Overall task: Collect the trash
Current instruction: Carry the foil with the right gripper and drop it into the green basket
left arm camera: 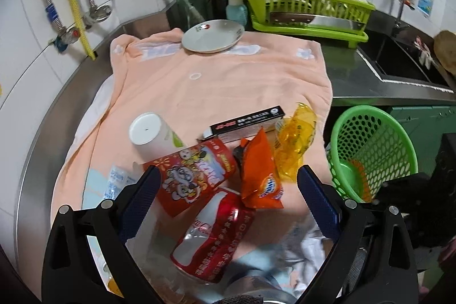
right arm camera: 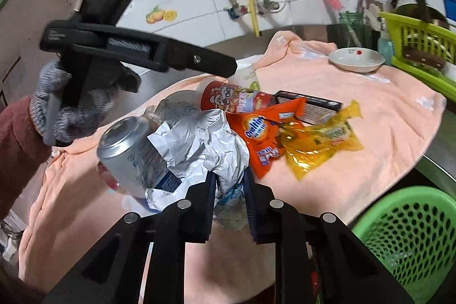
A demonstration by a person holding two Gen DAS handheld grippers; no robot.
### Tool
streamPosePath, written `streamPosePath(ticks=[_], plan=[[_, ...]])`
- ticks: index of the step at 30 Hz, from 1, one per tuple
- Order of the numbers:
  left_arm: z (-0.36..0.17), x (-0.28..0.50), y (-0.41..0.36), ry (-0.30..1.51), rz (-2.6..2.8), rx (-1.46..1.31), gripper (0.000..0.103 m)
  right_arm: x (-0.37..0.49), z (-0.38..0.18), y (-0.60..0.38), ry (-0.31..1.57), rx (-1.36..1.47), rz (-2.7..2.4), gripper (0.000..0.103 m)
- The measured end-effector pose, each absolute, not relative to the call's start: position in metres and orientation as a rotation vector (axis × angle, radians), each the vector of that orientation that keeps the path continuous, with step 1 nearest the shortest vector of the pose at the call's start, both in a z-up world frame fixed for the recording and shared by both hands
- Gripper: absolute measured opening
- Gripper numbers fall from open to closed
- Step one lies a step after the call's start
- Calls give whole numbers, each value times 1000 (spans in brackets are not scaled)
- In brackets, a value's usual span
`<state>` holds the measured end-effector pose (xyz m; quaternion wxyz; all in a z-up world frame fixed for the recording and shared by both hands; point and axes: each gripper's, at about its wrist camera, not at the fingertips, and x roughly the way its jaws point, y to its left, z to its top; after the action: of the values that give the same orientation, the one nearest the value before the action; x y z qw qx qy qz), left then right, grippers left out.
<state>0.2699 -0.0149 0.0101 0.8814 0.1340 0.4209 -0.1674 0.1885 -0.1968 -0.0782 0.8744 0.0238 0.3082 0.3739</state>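
Observation:
A pile of trash lies on a peach towel [left arm camera: 228, 81]. My left gripper [left arm camera: 228, 175] is open, hovering over a red snack cup [left arm camera: 193, 173], a red cola can [left arm camera: 213, 235] and an orange Ovaltine packet [left arm camera: 260, 170]. My right gripper [right arm camera: 229, 181] is shut on a crumpled white wrapper [right arm camera: 205, 144], beside a silver can [right arm camera: 128, 155]. A yellow wrapper [right arm camera: 319, 141], a black box [right arm camera: 310, 101] and the orange packet [right arm camera: 262, 130] lie beyond. The green trash basket [right arm camera: 407, 235] stands at the lower right, also in the left wrist view [left arm camera: 373, 155].
A white plate [left arm camera: 212, 34] sits at the towel's far edge. A green dish rack [left arm camera: 307, 10] with dishes stands behind, a sink [left arm camera: 399, 59] to the right. A white cup [left arm camera: 151, 133] lies by the pile. Tiled wall with pipes at left.

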Motion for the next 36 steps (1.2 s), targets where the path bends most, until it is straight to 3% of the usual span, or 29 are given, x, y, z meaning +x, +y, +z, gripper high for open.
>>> streamPosePath(ticks=[15, 29, 32, 36], plan=[[18, 261, -85, 864, -384, 401, 94, 156, -84, -316, 643, 80, 470, 19], [-41, 283, -152, 952, -294, 460, 89, 166, -141, -392, 790, 64, 237, 20], [-50, 291, -150, 974, -268, 455, 89, 168, -146, -396, 805, 85, 239, 29], [-61, 302, -144, 1006, -232, 443, 85, 166, -146, -402, 795, 105, 235, 50]])
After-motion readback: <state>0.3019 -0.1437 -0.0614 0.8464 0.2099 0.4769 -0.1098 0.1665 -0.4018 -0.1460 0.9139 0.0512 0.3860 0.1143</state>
